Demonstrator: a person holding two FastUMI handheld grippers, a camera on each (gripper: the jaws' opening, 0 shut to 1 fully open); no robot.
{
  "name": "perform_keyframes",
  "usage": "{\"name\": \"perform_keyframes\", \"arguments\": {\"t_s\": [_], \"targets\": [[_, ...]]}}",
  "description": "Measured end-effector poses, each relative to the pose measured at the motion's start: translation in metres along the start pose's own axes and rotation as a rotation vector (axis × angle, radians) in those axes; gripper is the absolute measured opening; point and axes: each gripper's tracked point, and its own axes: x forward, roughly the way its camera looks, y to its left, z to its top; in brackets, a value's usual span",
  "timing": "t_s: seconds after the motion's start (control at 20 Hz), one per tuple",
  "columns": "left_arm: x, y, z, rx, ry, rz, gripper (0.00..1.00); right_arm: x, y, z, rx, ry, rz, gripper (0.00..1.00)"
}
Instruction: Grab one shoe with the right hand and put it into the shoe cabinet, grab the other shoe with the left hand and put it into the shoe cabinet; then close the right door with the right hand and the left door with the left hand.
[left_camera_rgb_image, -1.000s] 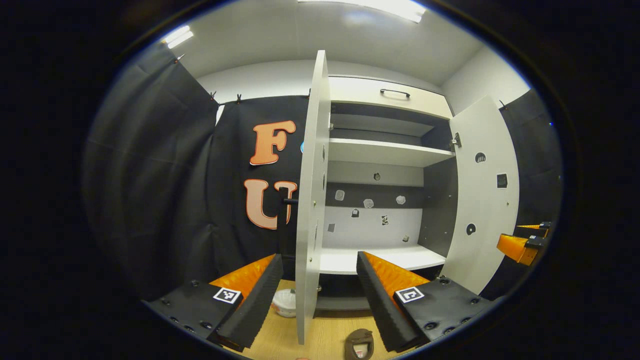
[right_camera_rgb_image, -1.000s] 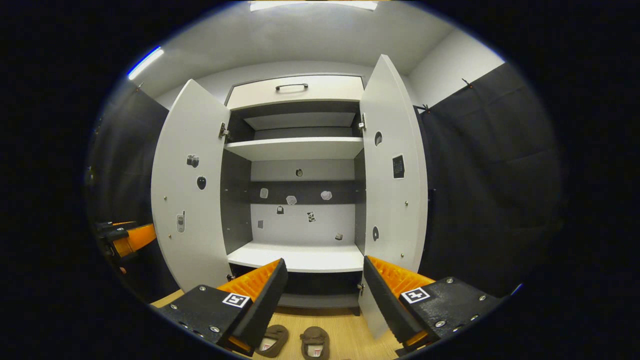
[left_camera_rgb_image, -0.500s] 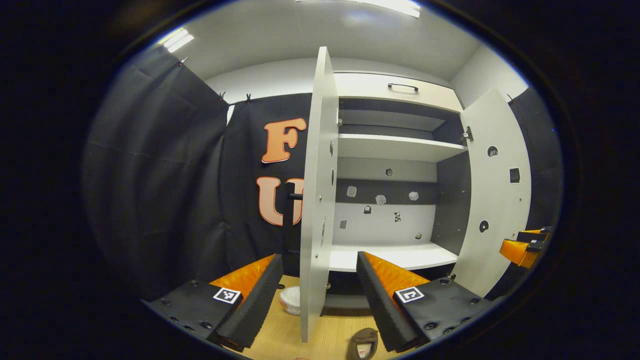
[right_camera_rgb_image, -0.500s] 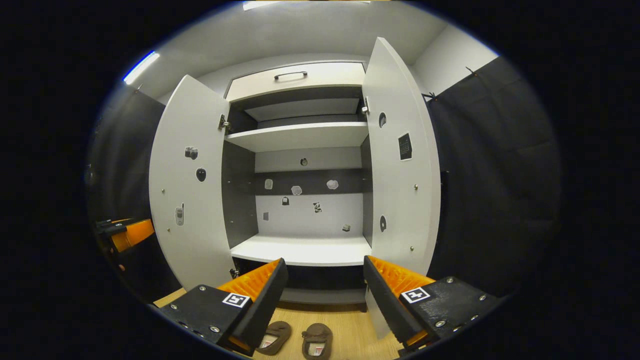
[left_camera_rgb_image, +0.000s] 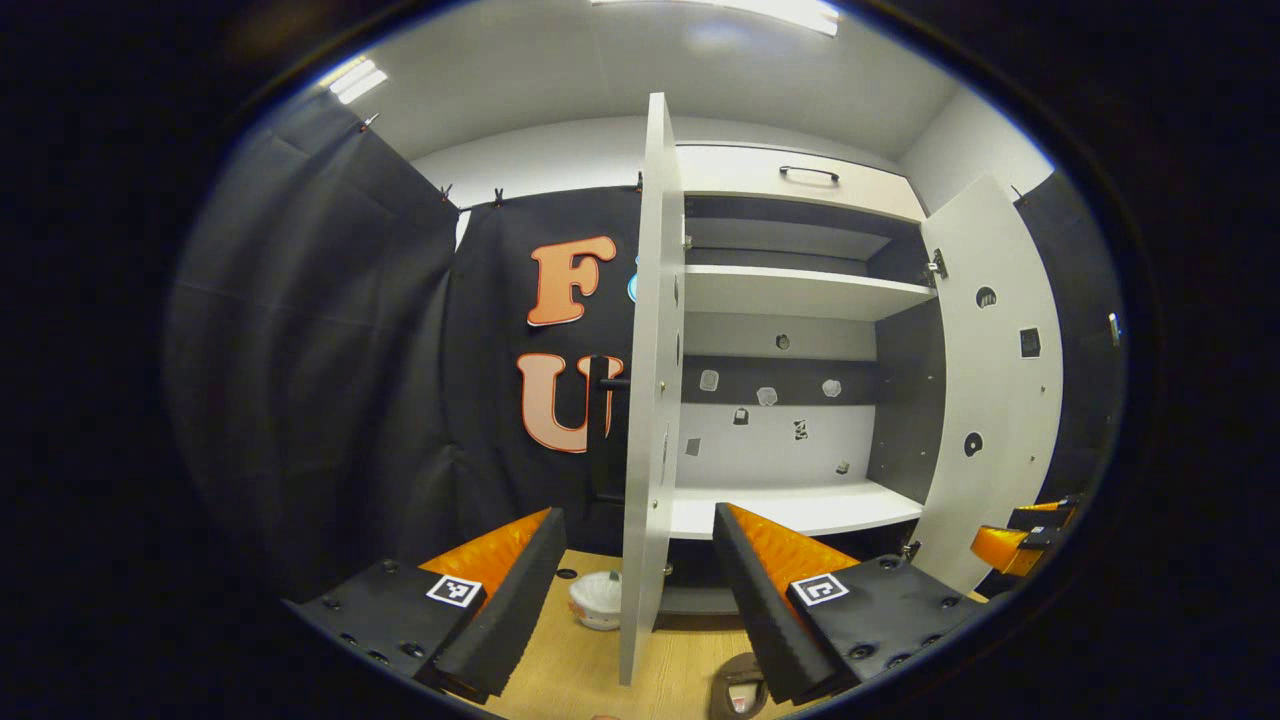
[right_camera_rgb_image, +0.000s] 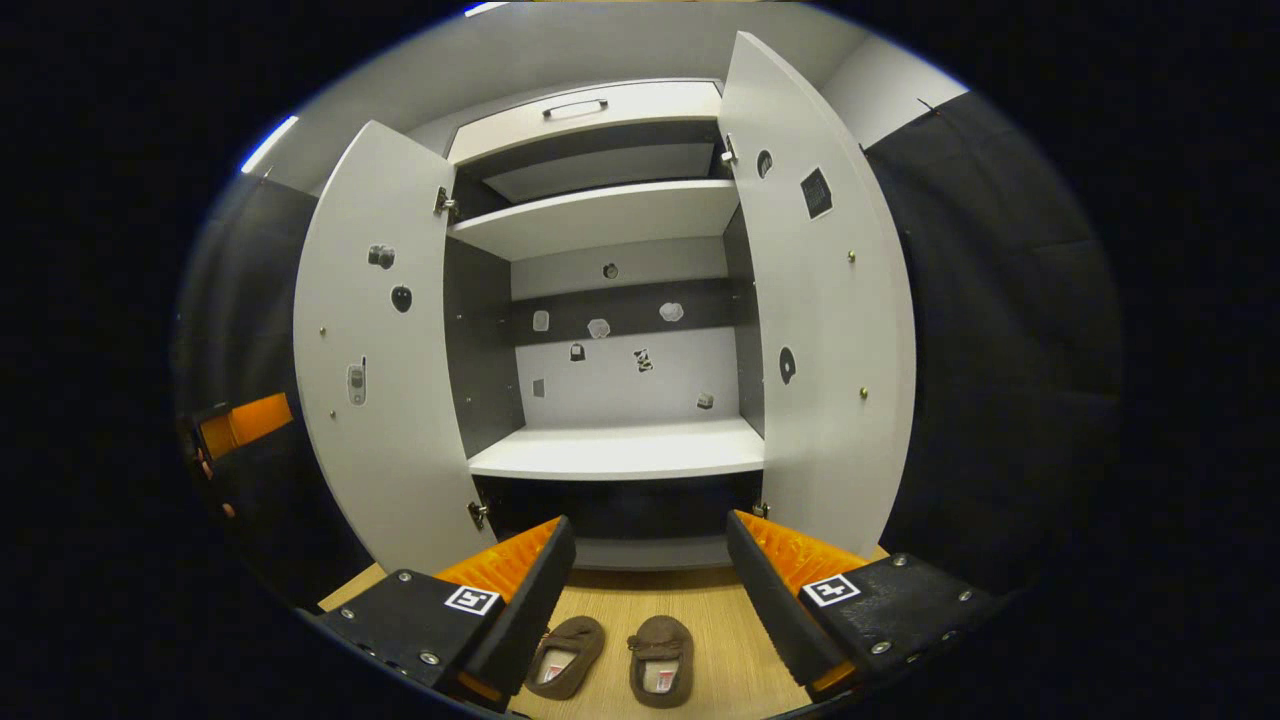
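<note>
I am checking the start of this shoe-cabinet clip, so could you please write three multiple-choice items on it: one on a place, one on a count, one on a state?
1. Where are the brown slippers?
A. On the wooden floor before the shoe cabinet
B. On the lower shelf
C. In the right claw

2. How many slippers lie there in the right gripper view?
A. One
B. Two
C. Three

3. How do the cabinet doors stand?
A. Both shut
B. Left door alone open
C. Both open

Answers:
1 A: they lie on the floor, below the right claw.
2 B: a pair lies side by side.
3 C: the left door and the right door both swing outward.
</note>
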Motion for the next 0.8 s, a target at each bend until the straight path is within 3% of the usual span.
{"name": "perform_keyframes", "arguments": {"t_s": [0.8], "targets": [[0.004, 0.026, -0.023, 0.043, 0.044, 0.042, 0.96, 0.069, -0.052, -0.259, 0.026, 0.406, -0.091, 0.93]]}}
